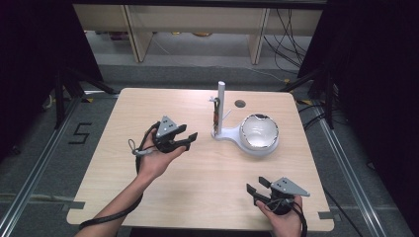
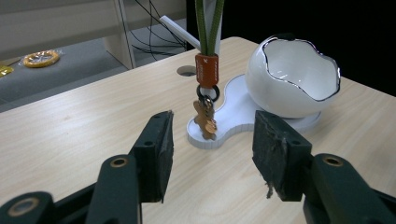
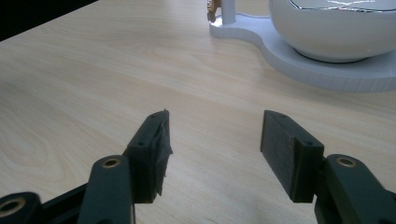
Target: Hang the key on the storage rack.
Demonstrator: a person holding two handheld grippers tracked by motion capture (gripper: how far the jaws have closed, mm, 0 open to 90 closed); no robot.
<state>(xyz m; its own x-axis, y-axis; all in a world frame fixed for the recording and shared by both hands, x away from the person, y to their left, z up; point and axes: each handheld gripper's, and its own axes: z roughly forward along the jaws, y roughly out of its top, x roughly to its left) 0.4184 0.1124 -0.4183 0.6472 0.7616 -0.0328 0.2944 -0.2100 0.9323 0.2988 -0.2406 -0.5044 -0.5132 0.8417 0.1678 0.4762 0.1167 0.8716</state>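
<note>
Light wood counter point(image 1: 197, 177) fills the middle of the high view, dark curtains at both sides, pale shelving along the top edge.

White stand point(image 1: 221, 132) sits right of centre in the high view: flat base, upright post. A green lanyard hangs from the post, and its orange clasp point(image 2: 207, 70) carries a small bunch of copper-coloured keys point(image 2: 205, 119) that dangle down to the base. White egg-shaped bowl point(image 1: 259, 133) with a jagged silver rim rests on the right end of the same base.

Left claw point(image 1: 188, 138) is left of centre in the high view, pointing right toward the stand, near it but apart. Jaws stand wide apart, nothing between the pads; in the left gripper view the keys show beyond the gap.

Right claw point(image 1: 256, 186) is at lower right of the high view, held low over the counter. Jaws apart, empty, aimed toward the stand base.
</note>
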